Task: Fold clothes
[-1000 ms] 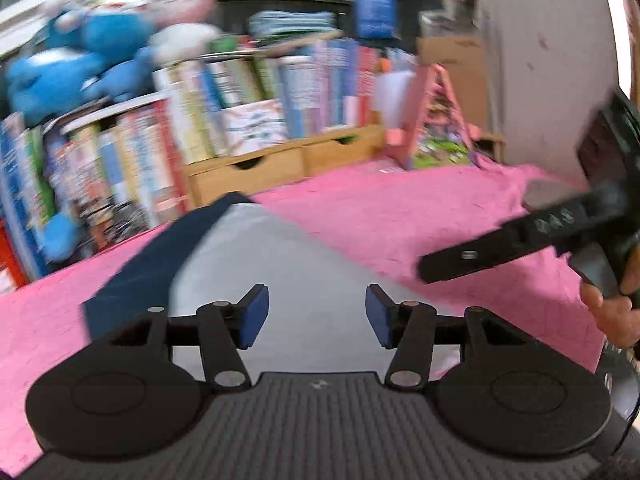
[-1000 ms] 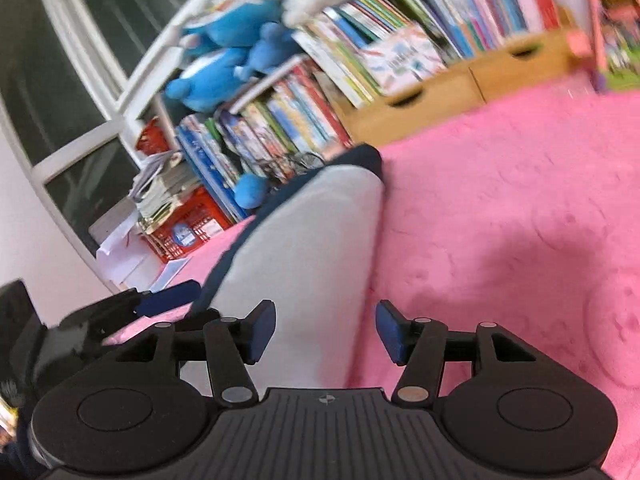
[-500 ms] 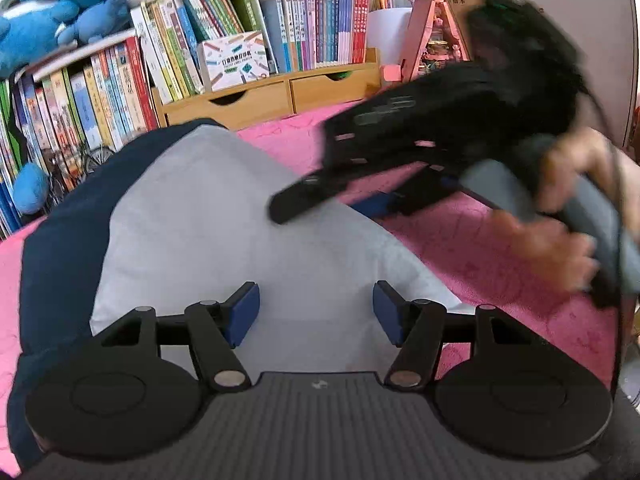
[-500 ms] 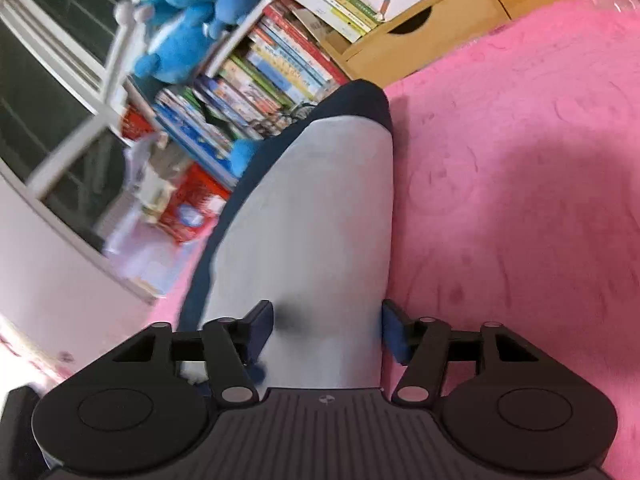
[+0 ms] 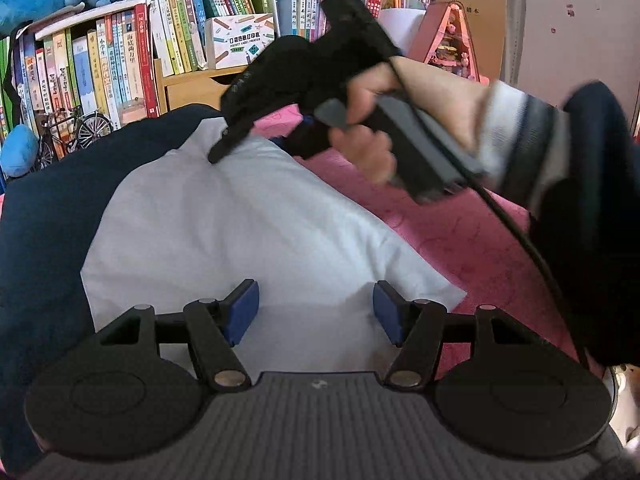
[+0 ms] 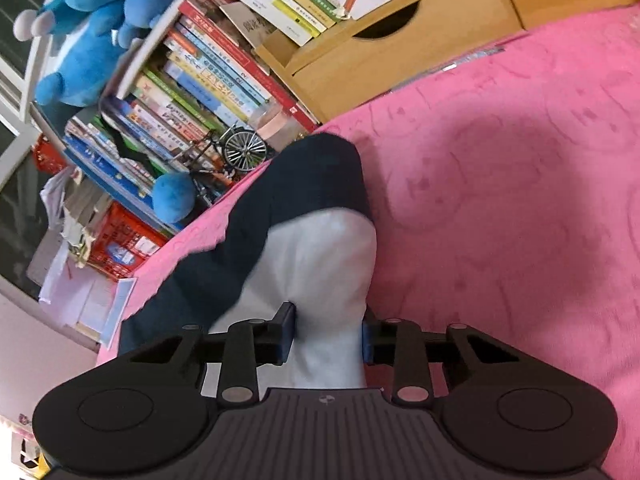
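A white garment point(image 5: 240, 232) with navy sleeves point(image 5: 40, 240) lies flat on a pink blanket point(image 5: 460, 240). My left gripper point(image 5: 316, 312) hovers open over the near white edge, with nothing between its blue pads. A hand point(image 5: 372, 120) holds my right gripper point(image 5: 256, 140) at the garment's far end. In the right wrist view, the right gripper point(image 6: 326, 336) is shut on a bunched fold of the garment's white cloth point(image 6: 320, 264), which fills the gap between its pads. The navy part point(image 6: 320, 176) stretches away beyond it on the blanket point(image 6: 500, 200).
A bookshelf point(image 5: 120, 60) packed with books and a wooden drawer unit point(image 6: 400, 52) border the blanket's far side. Blue plush toys point(image 6: 80, 40) sit on top, and a model bicycle point(image 6: 240, 148) stands by the books. A pink triangular toy house point(image 5: 452, 44) is at the far right.
The right gripper swung in from the right to the garment's far end and its jaws narrowed onto the white cloth. The left gripper came closer over the garment and stayed open.
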Demonstrator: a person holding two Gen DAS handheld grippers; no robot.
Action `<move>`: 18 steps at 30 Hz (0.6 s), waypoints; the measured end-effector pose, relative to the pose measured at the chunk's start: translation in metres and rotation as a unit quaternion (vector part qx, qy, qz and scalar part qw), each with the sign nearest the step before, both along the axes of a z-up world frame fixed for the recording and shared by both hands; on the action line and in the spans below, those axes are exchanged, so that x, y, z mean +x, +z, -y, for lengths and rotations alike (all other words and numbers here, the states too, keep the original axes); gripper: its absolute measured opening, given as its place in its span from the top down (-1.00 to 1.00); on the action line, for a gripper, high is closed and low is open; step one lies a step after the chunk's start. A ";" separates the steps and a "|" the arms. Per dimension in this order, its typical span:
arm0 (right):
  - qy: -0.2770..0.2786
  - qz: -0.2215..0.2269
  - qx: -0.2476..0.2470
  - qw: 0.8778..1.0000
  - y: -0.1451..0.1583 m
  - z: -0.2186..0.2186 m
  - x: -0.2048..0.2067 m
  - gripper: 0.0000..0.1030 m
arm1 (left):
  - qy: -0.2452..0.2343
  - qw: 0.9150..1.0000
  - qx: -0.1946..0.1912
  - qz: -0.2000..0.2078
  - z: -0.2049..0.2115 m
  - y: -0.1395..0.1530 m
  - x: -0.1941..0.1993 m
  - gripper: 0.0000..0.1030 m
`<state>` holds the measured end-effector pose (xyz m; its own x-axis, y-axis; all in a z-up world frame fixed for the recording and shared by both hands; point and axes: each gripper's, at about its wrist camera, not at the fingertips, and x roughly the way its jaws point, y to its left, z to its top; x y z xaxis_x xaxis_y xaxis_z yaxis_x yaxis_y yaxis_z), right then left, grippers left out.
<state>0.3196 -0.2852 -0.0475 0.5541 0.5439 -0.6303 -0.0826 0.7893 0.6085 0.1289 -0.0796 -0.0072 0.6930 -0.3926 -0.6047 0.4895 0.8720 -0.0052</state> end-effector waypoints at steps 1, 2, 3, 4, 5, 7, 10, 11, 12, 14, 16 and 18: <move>-0.002 -0.003 -0.002 1.000 0.001 -0.001 0.007 0.37 | 0.000 1.000 -0.002 -0.001 -0.001 0.000 0.000 -0.20; -0.004 -0.005 -0.005 1.000 0.002 -0.002 0.014 0.37 | 0.000 1.000 -0.003 -0.002 -0.002 0.000 0.000 -0.20; -0.006 -0.005 -0.009 1.000 0.002 -0.002 0.021 0.37 | 0.000 1.000 -0.006 -0.003 -0.003 0.000 0.001 -0.20; -0.008 -0.006 -0.013 1.000 0.003 -0.003 0.028 0.37 | -0.001 1.000 -0.009 -0.004 -0.004 -0.001 0.001 -0.20; -0.008 -0.006 -0.016 1.000 0.003 -0.005 0.034 0.38 | -0.001 1.000 -0.012 -0.005 -0.006 -0.001 0.001 -0.20; -0.014 0.006 -0.032 0.999 0.002 -0.009 0.046 0.42 | -0.001 1.000 -0.015 -0.006 -0.006 -0.001 0.001 -0.20; -0.047 0.012 -0.053 0.997 -0.003 -0.009 0.070 0.75 | -0.002 1.000 -0.019 -0.008 -0.006 0.000 0.001 -0.20; -0.055 0.010 -0.055 0.997 -0.005 -0.008 0.077 0.89 | -0.002 1.000 -0.020 -0.008 -0.006 0.000 0.001 -0.20; -0.058 0.008 -0.053 0.997 -0.006 -0.008 0.083 0.89 | -0.002 1.000 -0.021 -0.008 -0.006 0.000 0.001 -0.20; -0.058 0.005 -0.045 0.997 -0.005 -0.006 0.088 0.80 | -0.002 1.000 -0.023 -0.009 -0.006 -0.001 0.000 -0.23; -0.049 0.019 -0.034 0.998 0.004 -0.001 0.076 0.75 | -0.003 1.000 -0.024 -0.009 -0.006 -0.001 0.000 -0.25; -0.038 0.059 -0.046 0.996 0.022 0.007 0.049 0.66 | -0.003 1.000 -0.026 -0.009 -0.006 -0.001 -0.001 -0.27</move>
